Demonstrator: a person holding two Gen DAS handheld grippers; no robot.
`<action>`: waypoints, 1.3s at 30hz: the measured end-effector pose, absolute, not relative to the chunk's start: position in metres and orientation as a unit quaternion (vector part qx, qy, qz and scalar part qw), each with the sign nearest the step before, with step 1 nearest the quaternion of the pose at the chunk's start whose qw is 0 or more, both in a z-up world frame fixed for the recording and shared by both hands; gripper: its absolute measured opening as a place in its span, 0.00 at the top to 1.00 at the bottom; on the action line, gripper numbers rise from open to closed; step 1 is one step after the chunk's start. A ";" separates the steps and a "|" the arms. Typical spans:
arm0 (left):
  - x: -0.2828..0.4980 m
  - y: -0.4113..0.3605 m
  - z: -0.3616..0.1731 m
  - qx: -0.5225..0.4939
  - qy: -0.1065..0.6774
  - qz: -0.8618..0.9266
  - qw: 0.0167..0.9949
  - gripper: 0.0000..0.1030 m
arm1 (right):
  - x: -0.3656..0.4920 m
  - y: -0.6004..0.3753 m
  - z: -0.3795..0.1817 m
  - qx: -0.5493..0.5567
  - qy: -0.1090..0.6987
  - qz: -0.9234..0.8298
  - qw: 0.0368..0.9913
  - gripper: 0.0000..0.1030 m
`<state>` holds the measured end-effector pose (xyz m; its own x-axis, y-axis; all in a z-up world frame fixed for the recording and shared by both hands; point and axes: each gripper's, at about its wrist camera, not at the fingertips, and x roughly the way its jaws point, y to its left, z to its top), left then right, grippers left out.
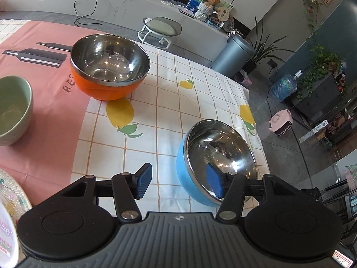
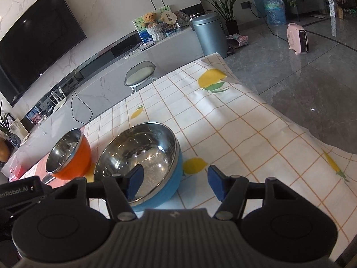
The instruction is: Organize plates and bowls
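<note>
A blue bowl (image 1: 221, 154) with a steel inside sits on the lemon tablecloth near the table's right edge; it also shows in the right wrist view (image 2: 145, 154). An orange steel-lined bowl (image 1: 109, 67) stands farther back; it also shows in the right wrist view (image 2: 69, 154). A pale green bowl (image 1: 13, 109) stands at the left edge. My left gripper (image 1: 179, 182) is open, its right finger inside the blue bowl and its left finger outside. My right gripper (image 2: 176, 184) is open, its left finger over the blue bowl's inside, its right finger outside the rim.
A patterned plate (image 1: 11, 198) lies at the near left. The table edge (image 1: 256, 116) drops off just right of the blue bowl. Beyond stand a stool (image 1: 159, 28), a grey bin (image 1: 232, 55) and a pink heater (image 1: 281, 122). The left gripper's body (image 2: 20, 189) shows at left.
</note>
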<state>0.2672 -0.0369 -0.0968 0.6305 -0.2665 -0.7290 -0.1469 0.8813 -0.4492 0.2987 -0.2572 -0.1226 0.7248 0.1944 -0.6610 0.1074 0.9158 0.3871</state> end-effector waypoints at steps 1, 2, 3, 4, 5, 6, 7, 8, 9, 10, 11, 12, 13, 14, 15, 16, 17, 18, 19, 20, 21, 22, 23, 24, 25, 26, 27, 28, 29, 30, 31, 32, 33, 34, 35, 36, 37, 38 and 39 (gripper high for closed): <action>0.271 -0.038 -0.098 -0.239 0.429 -0.034 0.871 0.37 | 0.302 -0.256 -0.124 0.202 0.372 0.025 0.906 0.39; 0.276 -0.040 -0.100 -0.234 0.430 -0.034 0.871 0.37 | 0.306 -0.255 -0.125 0.200 0.374 0.026 0.905 0.40; 0.279 -0.042 -0.102 -0.229 0.431 -0.033 0.872 0.37 | 0.308 -0.254 -0.126 0.198 0.375 0.027 0.905 0.41; 0.283 -0.044 -0.104 -0.224 0.434 -0.033 0.872 0.37 | 0.311 -0.253 -0.126 0.196 0.377 0.027 0.905 0.42; 0.285 -0.045 -0.106 -0.220 0.437 -0.032 0.871 0.38 | 0.314 -0.252 -0.128 0.194 0.379 0.027 0.905 0.43; 0.287 -0.047 -0.107 -0.216 0.440 -0.034 0.871 0.40 | 0.316 -0.251 -0.129 0.193 0.380 0.027 0.904 0.45; 0.289 -0.048 -0.109 -0.213 0.442 -0.036 0.871 0.40 | 0.319 -0.250 -0.130 0.192 0.381 0.026 0.904 0.49; 0.290 -0.048 -0.110 -0.209 0.442 -0.038 0.871 0.42 | 0.320 -0.250 -0.131 0.191 0.382 0.025 0.904 0.52; 0.290 -0.048 -0.111 -0.206 0.443 -0.038 0.871 0.48 | 0.322 -0.249 -0.131 0.191 0.384 0.025 0.903 0.53; 0.291 -0.048 -0.112 -0.204 0.445 -0.039 0.871 0.54 | 0.323 -0.248 -0.132 0.191 0.385 0.024 0.903 0.57; 0.292 -0.048 -0.113 -0.202 0.447 -0.039 0.871 0.56 | 0.325 -0.248 -0.134 0.191 0.386 0.024 0.902 0.60; 0.291 -0.047 -0.114 -0.201 0.447 -0.039 0.871 0.61 | 0.327 -0.247 -0.135 0.191 0.387 0.023 0.902 0.62; 0.291 -0.046 -0.114 -0.202 0.447 -0.042 0.871 0.63 | 0.328 -0.247 -0.136 0.191 0.388 0.024 0.901 0.67; 0.291 -0.045 -0.114 -0.203 0.446 -0.046 0.871 0.64 | 0.329 -0.247 -0.136 0.192 0.389 0.024 0.901 0.73; 0.291 -0.046 -0.113 -0.203 0.445 -0.049 0.871 0.68 | 0.330 -0.247 -0.137 0.193 0.390 0.025 0.900 0.75; 0.291 -0.046 -0.113 -0.202 0.445 -0.051 0.871 0.74 | 0.331 -0.246 -0.138 0.193 0.391 0.024 0.900 0.78; 0.291 -0.046 -0.111 -0.201 0.445 -0.054 0.871 0.77 | 0.331 -0.246 -0.138 0.193 0.391 0.024 0.900 0.80; 0.292 -0.048 -0.109 -0.199 0.446 -0.059 0.871 0.84 | 0.331 -0.246 -0.139 0.194 0.391 0.024 0.900 0.81; 0.291 -0.049 -0.108 -0.194 0.447 -0.057 0.871 0.84 | 0.330 -0.245 -0.139 0.196 0.391 0.025 0.899 0.81; 0.291 -0.050 -0.106 -0.189 0.448 -0.055 0.872 0.85 | 0.330 -0.245 -0.138 0.197 0.392 0.025 0.898 0.81; 0.289 -0.050 -0.104 -0.188 0.446 -0.055 0.873 0.85 | 0.329 -0.244 -0.137 0.195 0.392 0.024 0.899 0.81; 0.287 -0.050 -0.102 -0.187 0.444 -0.057 0.875 0.85 | 0.327 -0.242 -0.136 0.193 0.392 0.023 0.899 0.81; 0.285 -0.049 -0.101 -0.187 0.441 -0.060 0.876 0.85 | 0.326 -0.242 -0.134 0.192 0.390 0.023 0.900 0.81; 0.282 -0.048 -0.099 -0.189 0.441 -0.061 0.875 0.85 | 0.324 -0.242 -0.133 0.193 0.388 0.023 0.901 0.81; 0.280 -0.047 -0.098 -0.190 0.440 -0.061 0.876 0.85 | 0.322 -0.242 -0.131 0.194 0.386 0.024 0.902 0.82; 0.276 -0.046 -0.095 -0.191 0.439 -0.061 0.876 0.85 | 0.320 -0.242 -0.129 0.196 0.385 0.026 0.902 0.82; 0.272 -0.044 -0.093 -0.192 0.437 -0.059 0.877 0.85 | 0.317 -0.242 -0.127 0.198 0.384 0.027 0.901 0.82; 0.269 -0.043 -0.091 -0.194 0.436 -0.058 0.877 0.85 | 0.314 -0.242 -0.125 0.201 0.384 0.029 0.901 0.82; 0.264 -0.041 -0.087 -0.197 0.433 -0.056 0.878 0.85 | 0.311 -0.242 -0.123 0.203 0.384 0.032 0.900 0.82; 0.259 -0.040 -0.084 -0.199 0.430 -0.055 0.879 0.85 | 0.307 -0.241 -0.120 0.205 0.383 0.034 0.900 0.82; 0.254 -0.038 -0.081 -0.200 0.427 -0.055 0.880 0.85 | 0.303 -0.240 -0.117 0.208 0.383 0.037 0.900 0.82; 0.249 -0.036 -0.078 -0.201 0.424 -0.055 0.881 0.85 | 0.299 -0.240 -0.115 0.209 0.382 0.039 0.900 0.82; 0.243 -0.034 -0.074 -0.202 0.421 -0.054 0.883 0.85 | 0.293 -0.238 -0.112 0.210 0.380 0.042 0.900 0.82; 0.237 -0.032 -0.071 -0.203 0.418 -0.053 0.884 0.84 | 0.287 -0.237 -0.109 0.211 0.378 0.045 0.900 0.82; 0.230 -0.030 -0.067 -0.204 0.413 -0.051 0.886 0.84 | 0.282 -0.235 -0.106 0.213 0.377 0.048 0.900 0.82; 0.224 -0.028 -0.064 -0.203 0.409 -0.050 0.888 0.84 | 0.277 -0.234 -0.104 0.215 0.376 0.051 0.900 0.82; 0.216 -0.025 -0.061 -0.202 0.405 -0.048 0.890 0.84 | 0.270 -0.231 -0.101 0.219 0.374 0.055 0.900 0.82; 0.209 -0.022 -0.058 -0.201 0.401 -0.045 0.893 0.84 | 0.264 -0.229 -0.098 0.221 0.373 0.059 0.899 0.82; 0.203 -0.020 -0.056 -0.201 0.398 -0.043 0.894 0.85 | 0.257 -0.226 -0.095 0.221 0.371 0.063 0.899 0.82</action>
<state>0.2033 -0.0199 -0.0555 0.6793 -0.2362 -0.6948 -0.0833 0.9158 -0.3928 0.2572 -0.2263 -0.0952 0.7161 0.2779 -0.6402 0.0511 0.8939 0.4453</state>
